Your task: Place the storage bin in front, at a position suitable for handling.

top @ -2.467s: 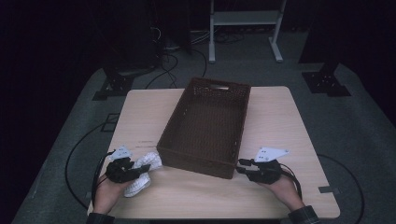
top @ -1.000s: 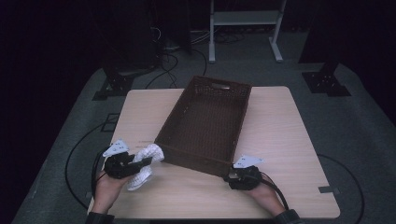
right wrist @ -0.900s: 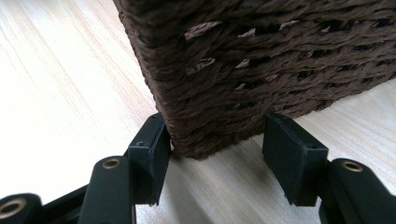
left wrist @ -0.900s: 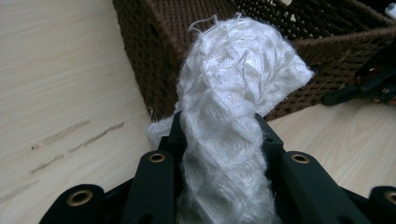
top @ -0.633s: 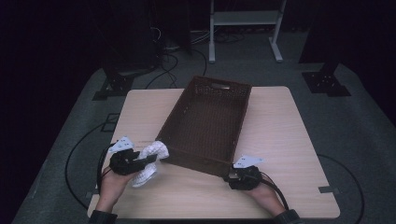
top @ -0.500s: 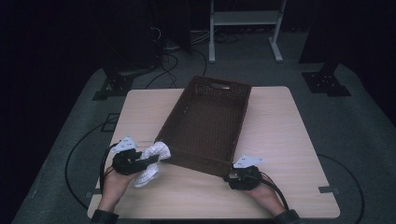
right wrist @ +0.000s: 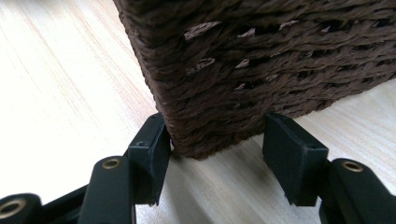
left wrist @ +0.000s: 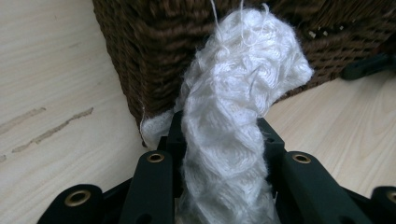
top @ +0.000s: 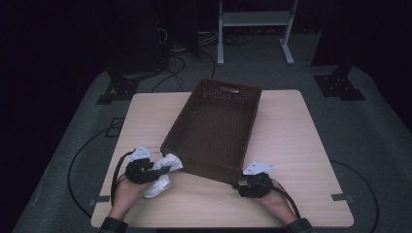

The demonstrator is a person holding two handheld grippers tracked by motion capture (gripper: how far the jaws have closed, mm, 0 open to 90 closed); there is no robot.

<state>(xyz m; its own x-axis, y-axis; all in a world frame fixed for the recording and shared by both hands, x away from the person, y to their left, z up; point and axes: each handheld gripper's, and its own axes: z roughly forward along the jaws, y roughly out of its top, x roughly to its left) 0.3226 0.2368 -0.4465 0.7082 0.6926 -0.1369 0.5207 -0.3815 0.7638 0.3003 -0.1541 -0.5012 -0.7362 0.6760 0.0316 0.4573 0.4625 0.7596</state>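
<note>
A dark brown woven basket (top: 210, 164) lies at an angle on the wooden table (top: 301, 145). My left gripper (top: 164, 170) is shut on a white knitted cloth (top: 167, 161), which bulges past the jaws and hangs below them. In the left gripper view the cloth (left wrist: 233, 116) rests against the basket's near left corner (left wrist: 154, 46). My right gripper (top: 238, 183) is at the basket's near right corner. In the right gripper view its jaws (right wrist: 215, 140) straddle that corner (right wrist: 261, 60), with one pad on each wall.
The person's hands come in over the table's front edge (top: 218, 225). Cables (top: 80, 160) trail on the floor at both sides. A white frame stand (top: 252, 19) and dark equipment legs (top: 340, 82) are beyond the table's far edge.
My left gripper has carried the cloth right and down, up to the basket's near left corner. The right gripper slid left onto the near right corner, then stayed still for the last second.
</note>
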